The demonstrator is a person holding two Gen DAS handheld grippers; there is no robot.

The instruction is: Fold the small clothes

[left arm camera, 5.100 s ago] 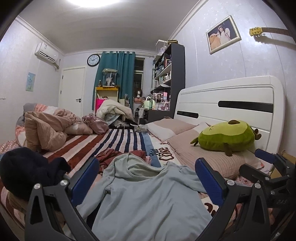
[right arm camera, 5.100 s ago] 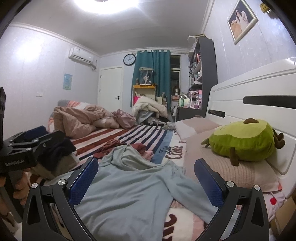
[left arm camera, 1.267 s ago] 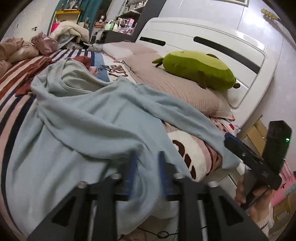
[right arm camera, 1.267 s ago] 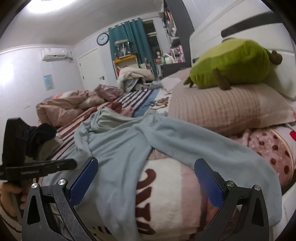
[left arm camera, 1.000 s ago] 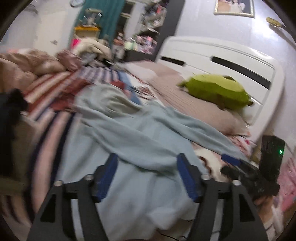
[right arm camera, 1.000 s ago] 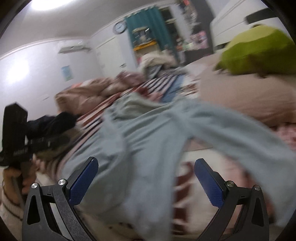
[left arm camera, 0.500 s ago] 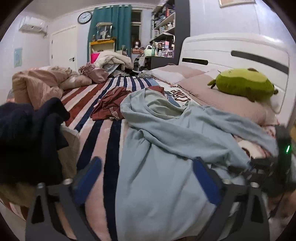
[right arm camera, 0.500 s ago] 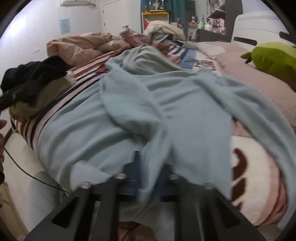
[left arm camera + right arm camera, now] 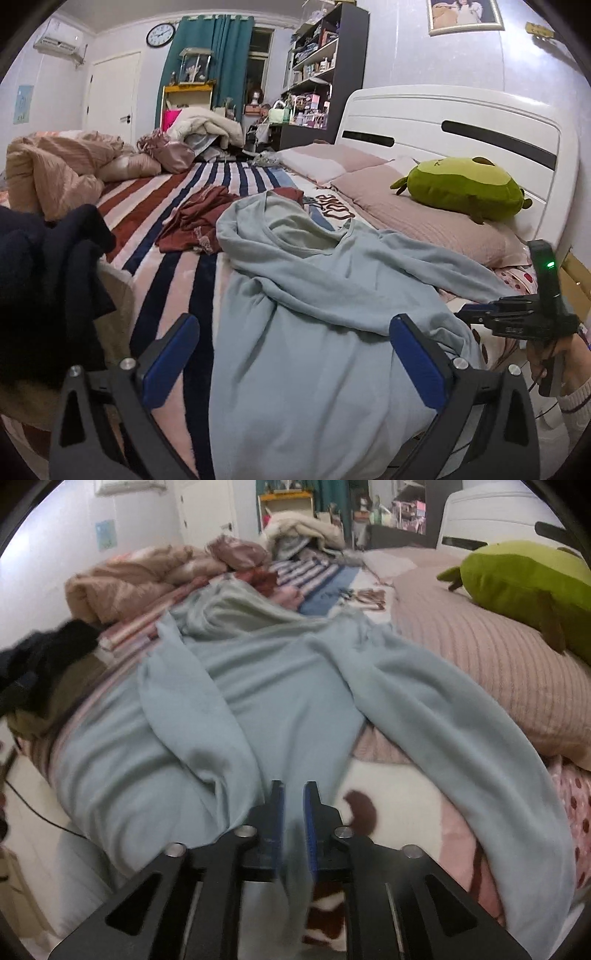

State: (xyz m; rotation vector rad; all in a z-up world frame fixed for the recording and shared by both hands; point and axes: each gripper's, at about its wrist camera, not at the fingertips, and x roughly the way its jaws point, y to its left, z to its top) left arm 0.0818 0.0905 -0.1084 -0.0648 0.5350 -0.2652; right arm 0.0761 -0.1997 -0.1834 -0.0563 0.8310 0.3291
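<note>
A light blue long-sleeved top (image 9: 314, 325) lies rumpled across the bed, neck away from me, its hem hanging over the near edge. My left gripper (image 9: 293, 350) is open above the lower body of the top and holds nothing. My right gripper (image 9: 293, 812) is shut on the hem of the light blue top (image 9: 273, 701), cloth pinched between the blue pads. The right gripper also shows at the right edge of the left wrist view (image 9: 517, 321). One sleeve (image 9: 461, 716) runs to the right beside a pillow.
A green plush toy (image 9: 461, 188) sits on pink pillows (image 9: 424, 221) by the white headboard (image 9: 461, 125). A dark red garment (image 9: 199, 225) lies beyond the top. A pile of dark clothes (image 9: 44, 295) is at the left. Bunched pink bedding (image 9: 55, 173) lies at the far left.
My left gripper let go of the hem, opened and drew back to the left. My right gripper moved in to the hem and closed on it.
</note>
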